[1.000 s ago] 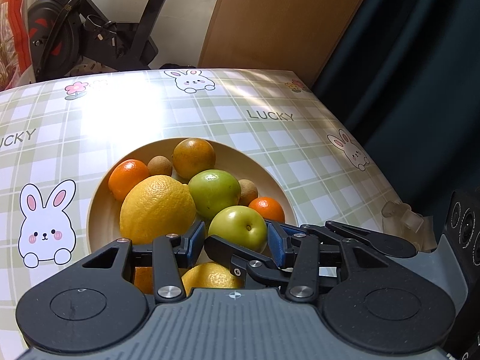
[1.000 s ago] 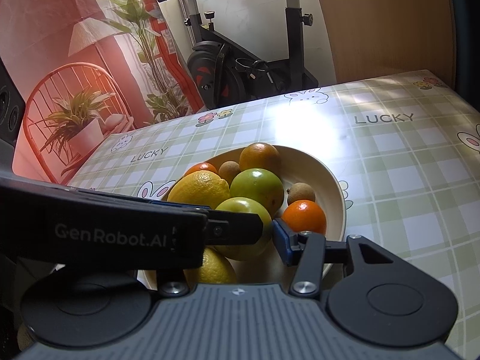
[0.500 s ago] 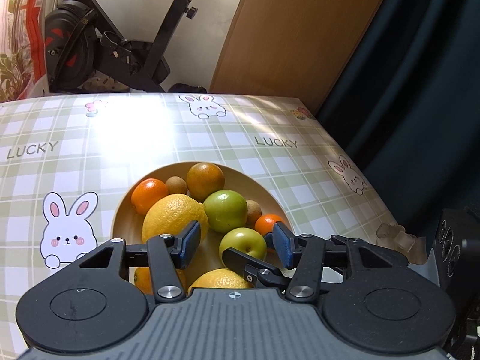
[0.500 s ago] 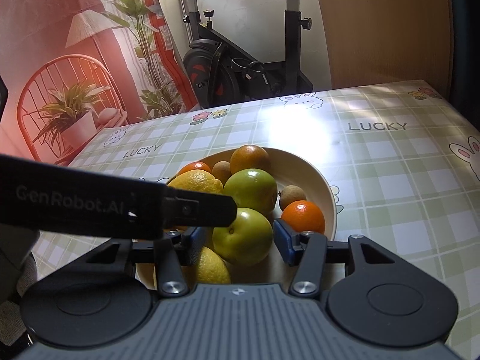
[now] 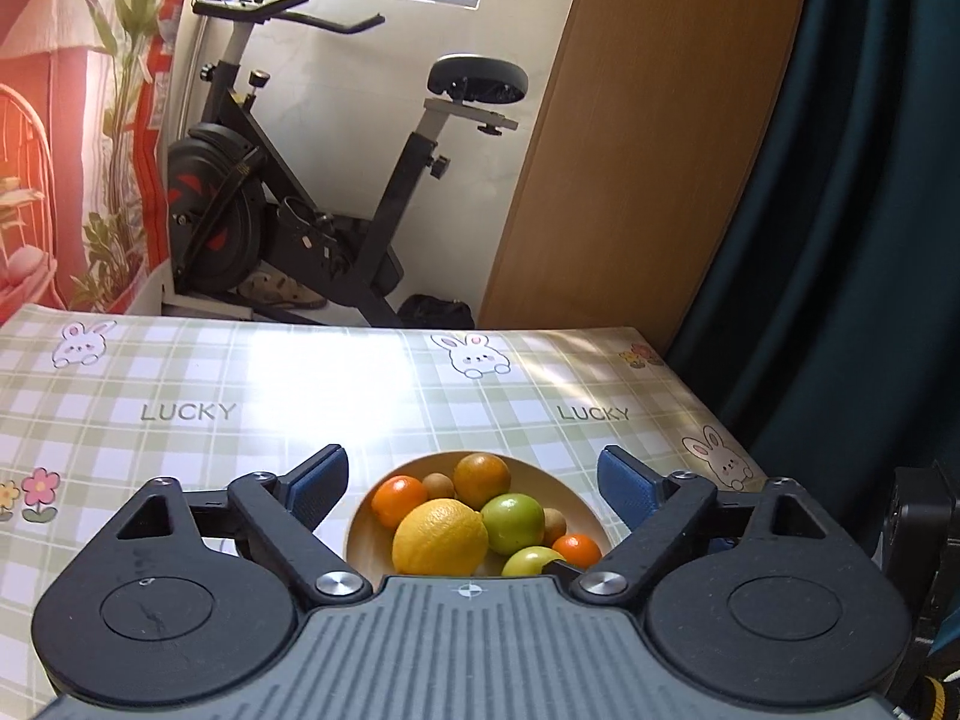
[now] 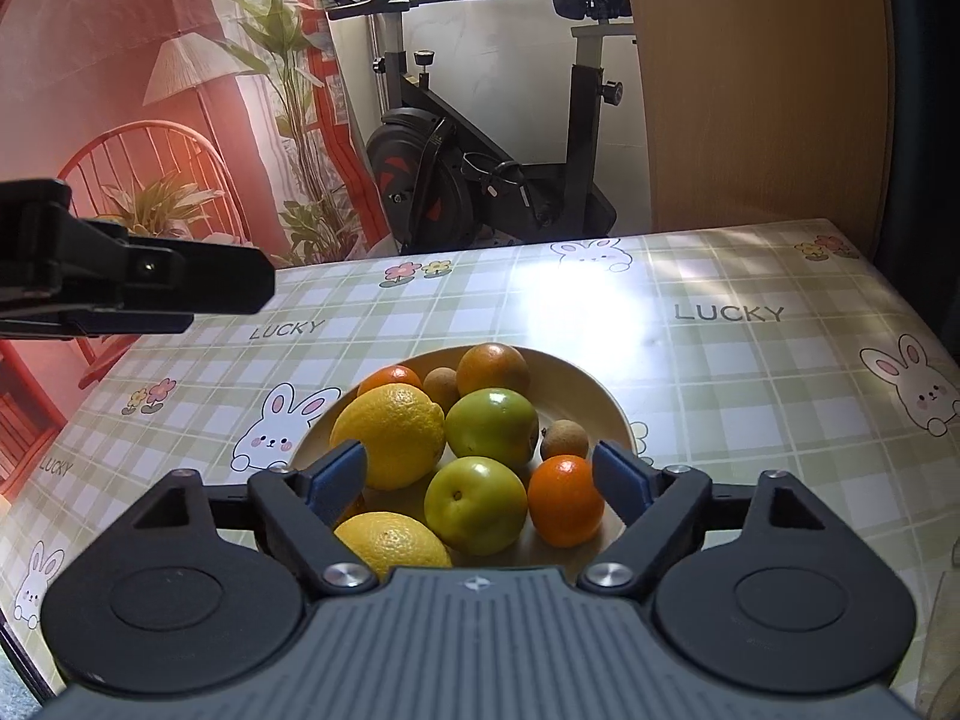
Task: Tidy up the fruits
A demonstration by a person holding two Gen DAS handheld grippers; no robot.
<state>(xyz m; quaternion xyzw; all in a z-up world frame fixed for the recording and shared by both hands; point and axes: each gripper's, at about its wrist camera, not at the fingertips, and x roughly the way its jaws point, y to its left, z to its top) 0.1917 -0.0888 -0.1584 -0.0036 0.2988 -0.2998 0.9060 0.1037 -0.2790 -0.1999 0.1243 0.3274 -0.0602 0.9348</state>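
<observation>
With both jaws opening and nothing between them, the right gripper (image 6: 478, 468) is hovering over the bowl (image 6: 606, 402) — probably best centring on the near green apple (image 6: 475, 504) before closing — while the left gripper (image 5: 473, 480) is hanging clear.

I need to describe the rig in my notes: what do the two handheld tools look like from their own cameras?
Both look alike. The left tool and right tool each have a grey ribbed body, two round black discs, black linkage arms with silver screws, and blue ribbed pads. No cables, sleeves or hands show.

Both wrist views look forward and down over the desk (image 5: 252, 396); the right sits nearer the shared fruit bowl (image 6: 606, 402).
</observation>
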